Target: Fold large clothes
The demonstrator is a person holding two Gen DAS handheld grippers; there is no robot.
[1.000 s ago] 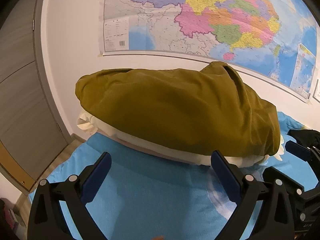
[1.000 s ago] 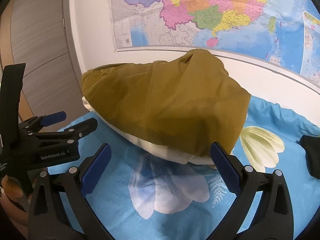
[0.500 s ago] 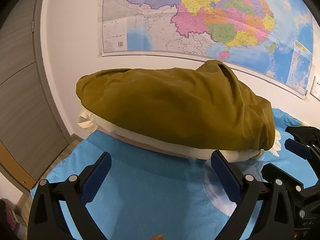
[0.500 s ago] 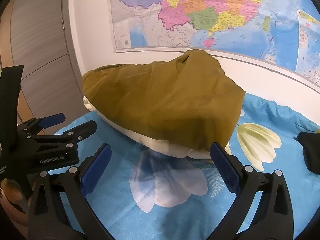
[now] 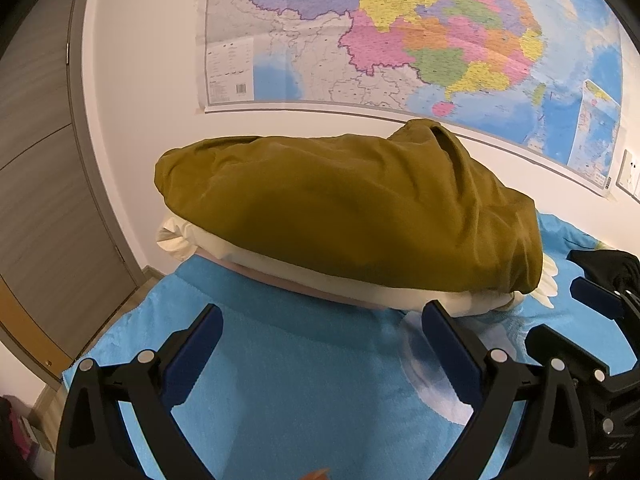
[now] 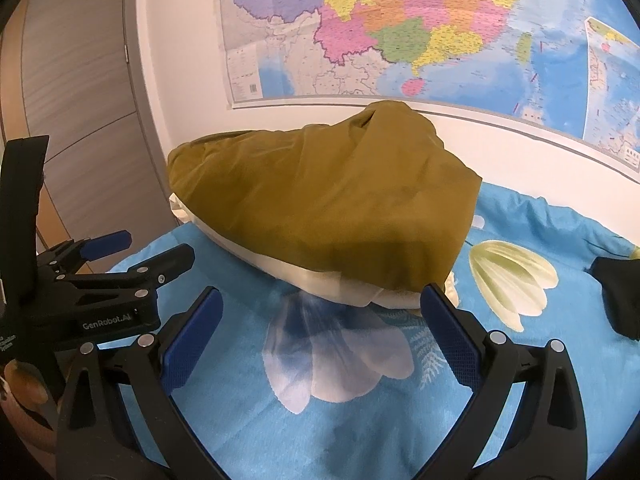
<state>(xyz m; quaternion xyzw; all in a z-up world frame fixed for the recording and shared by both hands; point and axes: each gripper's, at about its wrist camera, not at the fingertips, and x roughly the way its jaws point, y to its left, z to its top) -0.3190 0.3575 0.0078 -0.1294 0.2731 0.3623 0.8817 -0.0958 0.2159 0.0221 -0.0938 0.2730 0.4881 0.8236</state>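
An olive-green garment [image 5: 344,208] lies draped in a mound over a white pillow [image 5: 288,268] at the head of a blue flowered bed cover [image 5: 304,384]. It also shows in the right wrist view [image 6: 320,204]. My left gripper [image 5: 320,340] is open and empty, a little short of the garment's near edge. My right gripper [image 6: 320,328] is open and empty, close to the garment's right front corner. The left gripper also shows at the left of the right wrist view [image 6: 136,252]. A black garment [image 6: 620,288] lies at the far right of the bed.
A large wall map [image 5: 400,40] hangs behind the bed. A grey wooden door [image 5: 36,200] stands at the left, past the bed's left edge. A wall switch [image 5: 628,176] is at the right.
Both grippers have drifted slightly; the garment mound sits a little lower and nearer in the views. Both stay open and empty.
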